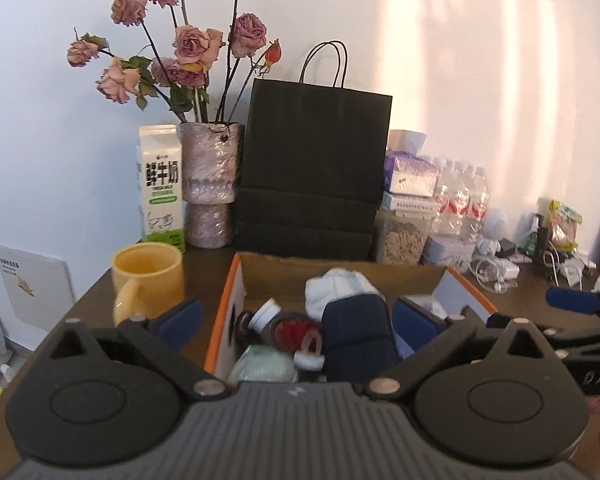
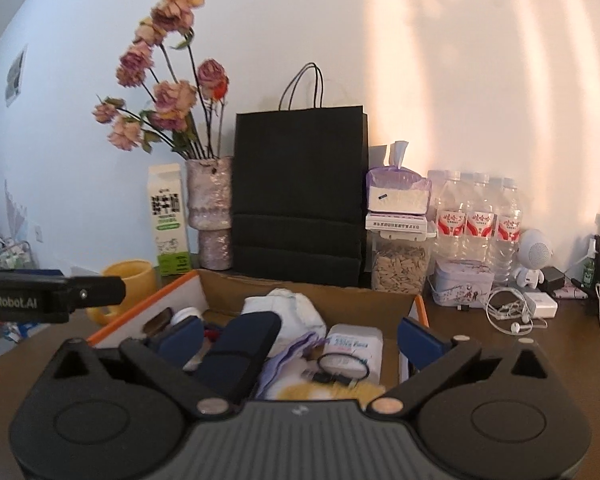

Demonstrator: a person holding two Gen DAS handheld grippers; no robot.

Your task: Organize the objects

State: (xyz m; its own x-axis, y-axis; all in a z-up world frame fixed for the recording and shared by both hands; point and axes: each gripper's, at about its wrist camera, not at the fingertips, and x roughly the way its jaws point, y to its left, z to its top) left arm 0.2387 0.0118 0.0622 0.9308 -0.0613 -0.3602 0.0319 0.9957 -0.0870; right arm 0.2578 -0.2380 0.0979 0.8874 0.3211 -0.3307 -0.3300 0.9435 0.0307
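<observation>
Hand-held grippers nearest: left hand-held gripper [image 1: 296,320] spread wide, grasping nothing, poised over the near part of the box [image 1: 224,312]; right hand-held gripper [image 2: 300,334] likewise released, over the same box, farther right.

Inside the box, crowded: navy pouch [image 1: 358,340] between the left fingers, red-topped jar [image 1: 296,330] and white-capped bottle [image 1: 265,314] at its left, white cloth [image 1: 336,286] behind. Toward the right half, white pack [image 2: 354,346] with a black hair tie [image 2: 342,362] on it, purple bag [image 2: 290,350] beside. Little free floor left within the cardboard walls; orange-edged left and right flaps standing up, back wall low.

Left of the box, yellow mug [image 1: 148,276] just beside the flap, near the counter [image 1: 96,300] edge. Right of the box, open brown counter, then earphones [image 2: 508,314] and charger [image 2: 542,304].

Behind, close against the back wall of the box: black bag [image 1: 312,168] upright, carton [image 1: 162,188] and vase [image 1: 210,184] of dried roses to its left, seed jar [image 2: 400,264], tin [image 2: 462,282], tissue pack [image 2: 398,192] and water bottles [image 2: 478,216] to its right. Small white speaker [image 2: 534,258] farther right. All backed by the wall.
</observation>
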